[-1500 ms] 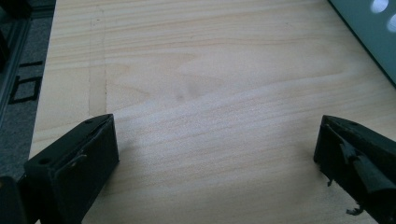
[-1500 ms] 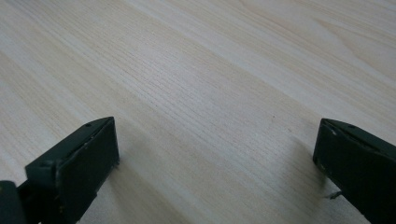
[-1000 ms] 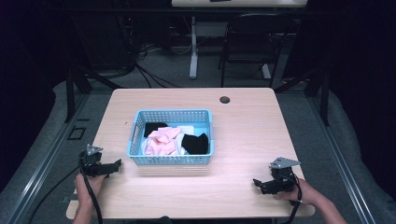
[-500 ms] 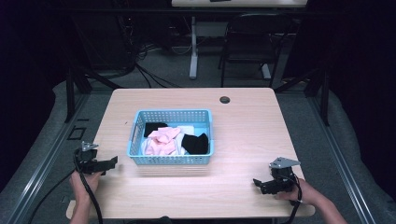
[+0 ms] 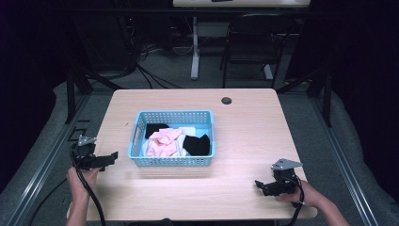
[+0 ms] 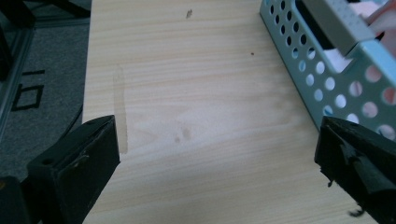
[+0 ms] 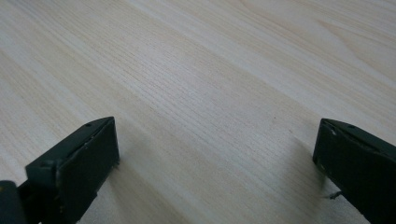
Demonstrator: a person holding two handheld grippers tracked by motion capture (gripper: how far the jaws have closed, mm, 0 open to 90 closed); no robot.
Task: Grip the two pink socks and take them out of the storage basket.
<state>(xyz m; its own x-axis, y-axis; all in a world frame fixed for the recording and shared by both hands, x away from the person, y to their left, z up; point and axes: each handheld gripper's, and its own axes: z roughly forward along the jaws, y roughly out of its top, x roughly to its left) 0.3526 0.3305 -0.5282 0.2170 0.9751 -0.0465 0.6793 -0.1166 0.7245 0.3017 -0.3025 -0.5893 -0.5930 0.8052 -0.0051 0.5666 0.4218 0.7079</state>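
Left gripper (image 5: 112, 156): jaws spread wide, nothing between them, released. In the left gripper view its jaws frame bare wood, right jaw tip just beside the basket (image 6: 327, 70) wall, not clearly touching. From above it sits near the basket's front-left corner, pointing toward it, held by the left hand (image 5: 81, 178), cable trailing down off the table edge.

Right gripper (image 5: 261, 185): jaws also wide apart, empty, released. The right gripper view has only table grain between the jaws. It sits low over the table (image 5: 249, 127), well apart from the basket, off its front-right corner, nose pointing left; held by the right hand (image 5: 301, 193); grey plate on top.

Basket (image 5: 174, 139): light blue, perforated walls, rectangular, long axis running left-right across the table, upright, opening up, roughly mid-table slightly left of centre. Inside: pink cloth (image 5: 162, 143) at front-centre, black cloth (image 5: 196, 144) to its right against the right wall, another black piece (image 5: 154, 129) toward the back-left, white fabric (image 5: 188, 131) between them.

Behind the basket and to its right, a dark round grommet hole (image 5: 226, 100) near the table's far edge.
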